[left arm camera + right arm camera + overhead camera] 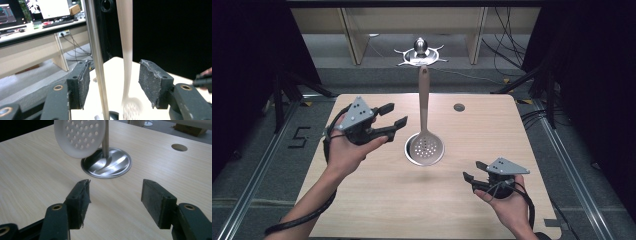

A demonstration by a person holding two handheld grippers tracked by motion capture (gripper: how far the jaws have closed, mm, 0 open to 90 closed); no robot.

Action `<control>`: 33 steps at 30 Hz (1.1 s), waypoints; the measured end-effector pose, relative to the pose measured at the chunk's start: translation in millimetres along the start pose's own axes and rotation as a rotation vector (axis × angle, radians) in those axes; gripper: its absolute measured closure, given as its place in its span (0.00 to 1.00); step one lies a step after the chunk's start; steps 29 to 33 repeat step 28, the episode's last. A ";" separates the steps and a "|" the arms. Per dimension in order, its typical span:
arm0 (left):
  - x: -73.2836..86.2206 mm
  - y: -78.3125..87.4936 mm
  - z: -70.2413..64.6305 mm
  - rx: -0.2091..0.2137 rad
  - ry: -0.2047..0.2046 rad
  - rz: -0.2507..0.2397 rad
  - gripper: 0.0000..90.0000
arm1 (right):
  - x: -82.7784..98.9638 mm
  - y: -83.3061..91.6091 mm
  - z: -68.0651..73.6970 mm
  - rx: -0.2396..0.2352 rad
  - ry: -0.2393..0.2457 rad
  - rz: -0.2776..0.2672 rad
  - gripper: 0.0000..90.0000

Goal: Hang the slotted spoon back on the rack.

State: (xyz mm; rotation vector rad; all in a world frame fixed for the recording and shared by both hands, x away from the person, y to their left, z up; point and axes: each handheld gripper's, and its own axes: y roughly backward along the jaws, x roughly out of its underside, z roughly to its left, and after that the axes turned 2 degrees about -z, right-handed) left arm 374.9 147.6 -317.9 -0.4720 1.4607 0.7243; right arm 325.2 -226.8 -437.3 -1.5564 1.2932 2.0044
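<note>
Skimmer [425,142] hangs on the metal stand [421,54] at frame centre, bowl just above the round base on the desk [377,200], hanging apparently done; left claw [394,115] gapes wide beside the handle, empty; right claw [473,176] wide, idle lower right.

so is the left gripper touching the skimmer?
Apart. In the high view the left gripper sits left of the skimmer, bare table between; in the left gripper view its open jaws clear the handle.
</note>
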 end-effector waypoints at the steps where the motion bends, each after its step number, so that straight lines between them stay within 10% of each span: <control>1: 6.3 3.8 0.4 -0.003 0.005 0.009 0.46 | 0.3 -0.4 -0.6 0.002 0.008 -0.002 0.45; 21: 146.0 65.8 19.2 -0.156 0.087 0.231 0.41 | 3.3 -4.4 -1.4 -0.009 -0.014 0.008 0.44; 33: 154.7 66.4 21.2 -0.175 0.111 0.244 0.41 | 5.7 -4.7 -2.9 -0.014 -0.029 0.006 0.44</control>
